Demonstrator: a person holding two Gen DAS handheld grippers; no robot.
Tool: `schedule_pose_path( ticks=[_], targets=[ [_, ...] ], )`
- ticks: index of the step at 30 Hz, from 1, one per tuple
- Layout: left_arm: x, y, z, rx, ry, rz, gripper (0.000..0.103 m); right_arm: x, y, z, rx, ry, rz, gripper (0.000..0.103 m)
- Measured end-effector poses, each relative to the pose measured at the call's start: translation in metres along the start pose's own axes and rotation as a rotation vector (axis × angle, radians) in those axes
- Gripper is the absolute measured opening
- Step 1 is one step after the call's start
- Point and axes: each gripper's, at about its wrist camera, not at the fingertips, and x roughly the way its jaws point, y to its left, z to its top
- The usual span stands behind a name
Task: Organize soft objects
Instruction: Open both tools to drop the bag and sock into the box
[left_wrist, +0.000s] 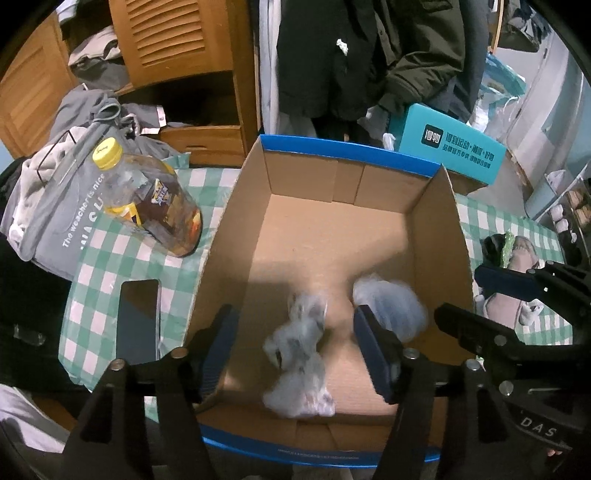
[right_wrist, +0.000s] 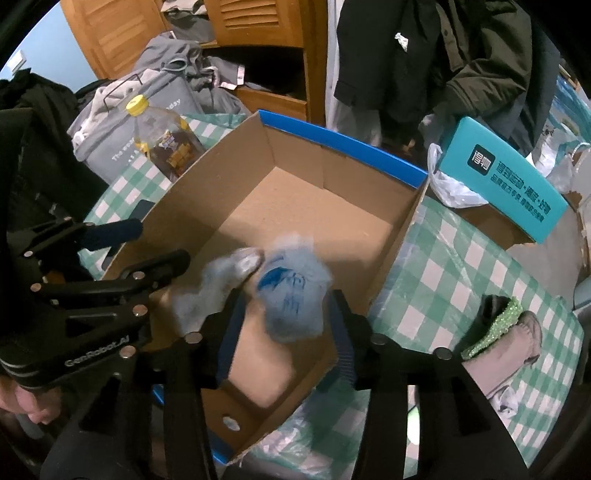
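Observation:
An open cardboard box (left_wrist: 439, 236) with a blue rim lies on a green-checked cloth. My left gripper (left_wrist: 295, 350) hangs open over the box's near end. A pale soft bundle in clear plastic (left_wrist: 299, 354) shows blurred between its fingers, clear of both pads. My right gripper (right_wrist: 286, 332) is open beside it, over the box's right part. A bluish bagged soft item (right_wrist: 295, 291) is blurred between and just past its fingertips. That item (left_wrist: 388, 306) also shows in the left wrist view, left of the right gripper (left_wrist: 460, 293). The left gripper (right_wrist: 162, 242) enters the right wrist view from the left.
A yellow-capped bottle (left_wrist: 147, 199) and a dark phone (left_wrist: 136, 317) lie left of the box. A grey bag of clothes (left_wrist: 55, 206) sits further left. A teal box (left_wrist: 447, 147) stands behind. A slipper with a green pad (right_wrist: 498, 325) lies on the right.

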Motion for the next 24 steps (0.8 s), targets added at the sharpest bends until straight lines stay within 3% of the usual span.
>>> schedule_pose_path(
  ticks=[9, 24],
  targets=[
    [-0.002, 0.001, 0.001, -0.009, -0.005, -0.005, 0.067, -0.011, -0.014, -0.002, 0.045, -0.029, -0.012, 0.065],
    [-0.006, -0.019, 0.000, 0.023, -0.008, -0.025, 0.068, -0.024, -0.032, -0.013, 0.078, -0.047, -0.039, 0.067]
  ],
)
